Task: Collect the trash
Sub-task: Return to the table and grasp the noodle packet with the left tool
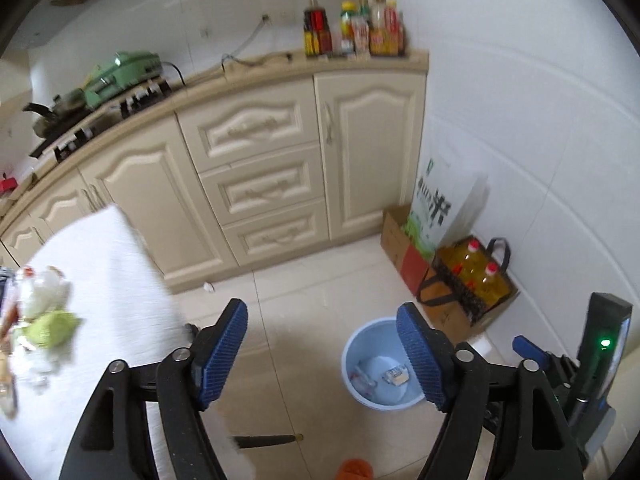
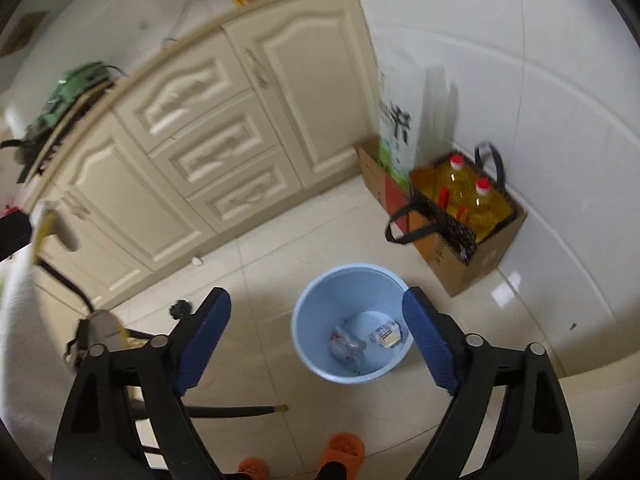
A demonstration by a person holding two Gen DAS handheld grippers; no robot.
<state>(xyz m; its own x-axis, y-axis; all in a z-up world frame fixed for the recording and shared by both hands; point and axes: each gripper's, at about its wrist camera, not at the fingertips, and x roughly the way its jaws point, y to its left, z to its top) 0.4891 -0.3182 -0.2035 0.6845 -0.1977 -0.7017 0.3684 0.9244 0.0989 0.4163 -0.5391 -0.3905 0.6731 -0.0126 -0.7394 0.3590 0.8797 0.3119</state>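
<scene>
A light blue bin (image 2: pixel 352 322) stands on the tiled floor and holds a clear wrapper (image 2: pixel 346 346) and a small printed packet (image 2: pixel 385 334). My right gripper (image 2: pixel 316 312) is open and empty, high above the bin. My left gripper (image 1: pixel 322 322) is open and empty, above the floor left of the bin (image 1: pixel 380 364). Several pieces of trash (image 1: pixel 40 312), white and green crumpled wrappers, lie on the white-clothed table (image 1: pixel 104 280) at the far left of the left wrist view. A small white scrap (image 1: pixel 209 287) lies on the floor by the cabinets.
Cream cabinets (image 1: pixel 256 168) run along the back, with a stove (image 1: pixel 100 92) and sauce bottles (image 1: pixel 352 32) on the counter. A cardboard box (image 2: pixel 468 240) with oil bottles and a rice bag (image 1: pixel 436 204) stand against the right wall. Orange slippers (image 2: pixel 340 452) are below.
</scene>
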